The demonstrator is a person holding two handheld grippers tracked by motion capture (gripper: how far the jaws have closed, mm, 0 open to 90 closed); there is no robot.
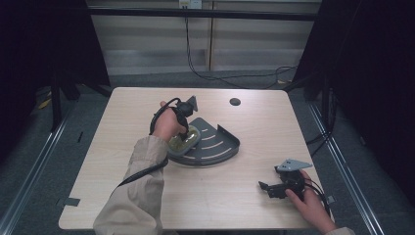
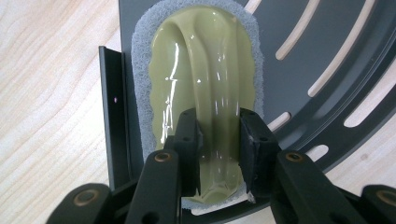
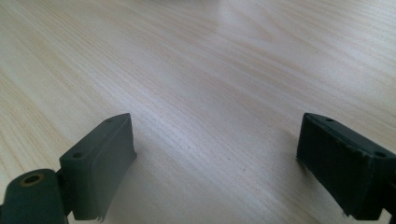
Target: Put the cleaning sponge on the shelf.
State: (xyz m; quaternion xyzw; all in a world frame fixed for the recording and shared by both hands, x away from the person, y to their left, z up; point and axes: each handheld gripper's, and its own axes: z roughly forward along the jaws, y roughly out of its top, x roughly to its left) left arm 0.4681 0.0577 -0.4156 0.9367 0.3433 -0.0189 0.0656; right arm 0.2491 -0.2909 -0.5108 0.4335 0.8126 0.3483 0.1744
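L gripper [image 2: 218, 135]: clamped on the raised handle of a pale green scrubber [image 2: 205, 74], pads pressing both sides of the ridge.
Scrubber: straight ahead of L jaws, grey pad face-down on a dark slotted tray [image 2: 322, 51]; tray's upright edge just beside the L jaw.
Tray: under and beyond L gripper, resting on wood table [image 1: 254, 196].
R gripper [image 3: 217, 154]: jaws wide apart, nothing btwn them, bare tabletop below; well apart from tray, near the table's front edge, held in person's hand [image 1: 311, 203].
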